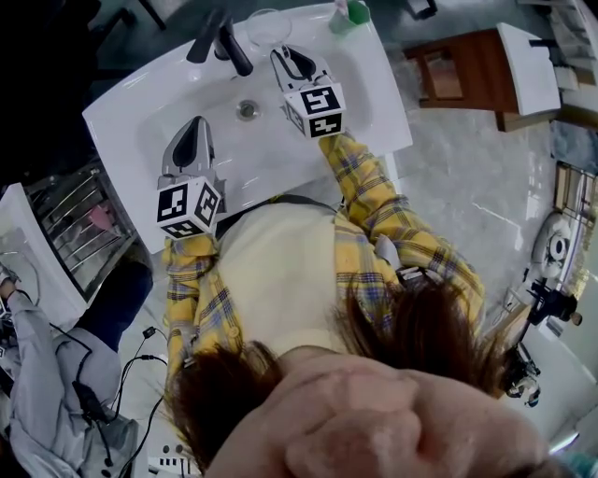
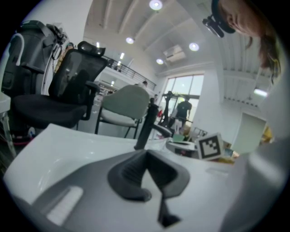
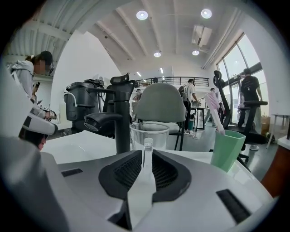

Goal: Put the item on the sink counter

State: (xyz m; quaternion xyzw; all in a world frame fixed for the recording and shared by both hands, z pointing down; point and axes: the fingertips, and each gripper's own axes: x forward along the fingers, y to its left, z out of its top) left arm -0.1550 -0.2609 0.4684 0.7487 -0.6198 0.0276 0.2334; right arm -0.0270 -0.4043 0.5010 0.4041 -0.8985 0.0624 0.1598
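**Sink job: right gripper pinching something slim and clear, left one empty**

Head view first. You were leaning over a white sink counter [image 1: 117,121] with a black faucet [image 1: 224,42] at its back edge. A glass cup [image 1: 268,26] stood just beside the faucet and a green cup [image 1: 351,17] further right. Both grippers hung over the basin with the drain [image 1: 248,110] between them. Your left gripper [image 1: 196,131] was near the front rim and your right gripper [image 1: 291,58] was up close to the faucet. Around the sink there was a pale glossy floor [image 1: 467,187], a wooden stand [image 1: 458,70] to your right and a towel rack [image 1: 70,219] to your left. From up there I couldn't make out anything in either gripper.

The left gripper view showed its jaws pressed together at the tips with nothing between them. It looked across the counter at the faucet. Behind that were a black office chair [image 2: 68,86], a grey chair [image 2: 124,102], big windows and ceiling spotlights.

The right gripper view had what the other two didn't. Its jaws were clamped on a slim clear item [image 3: 147,152], upright and right in front of the glass cup. So the item was in the jaws, not lying on the counter. I couldn't tell what it actually was. This view also showed a toothbrush [image 3: 213,111] standing in the green cup and a person [image 3: 27,72] off to the left.
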